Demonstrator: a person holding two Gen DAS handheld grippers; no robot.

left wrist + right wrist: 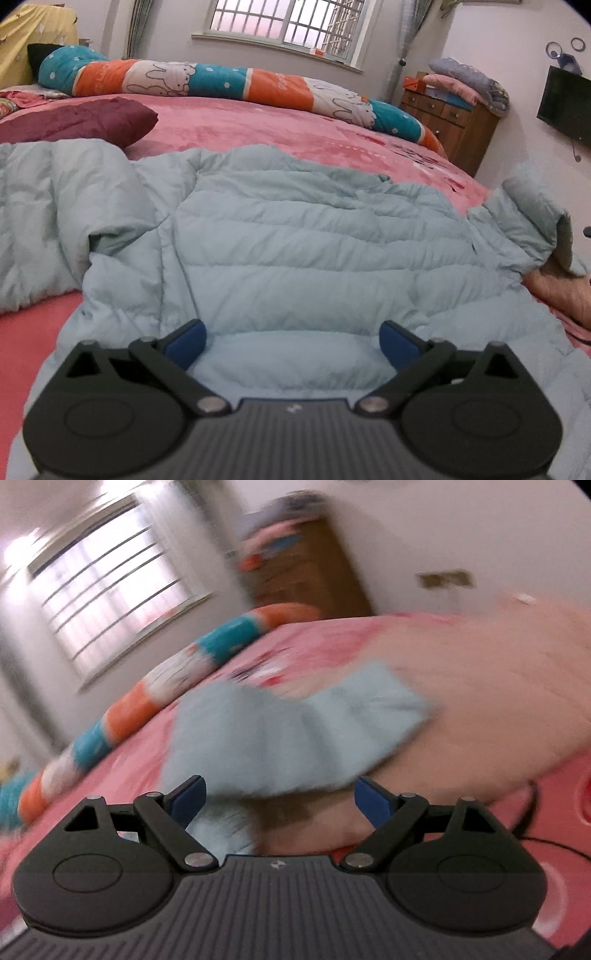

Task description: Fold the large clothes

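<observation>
The pale blue puffer jacket (295,236) lies spread flat on the pink bed (258,125), the left claw (293,341) gaping empty over its near hem, while the right claw (280,799), blurred, gapes beside a raised sleeve (295,731).

Matt quilted jacket (295,236), plush bedspread (258,125)

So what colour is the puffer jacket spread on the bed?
Pale mint blue, quilted in horizontal bands; the jacket shows best in the left wrist view.
</observation>
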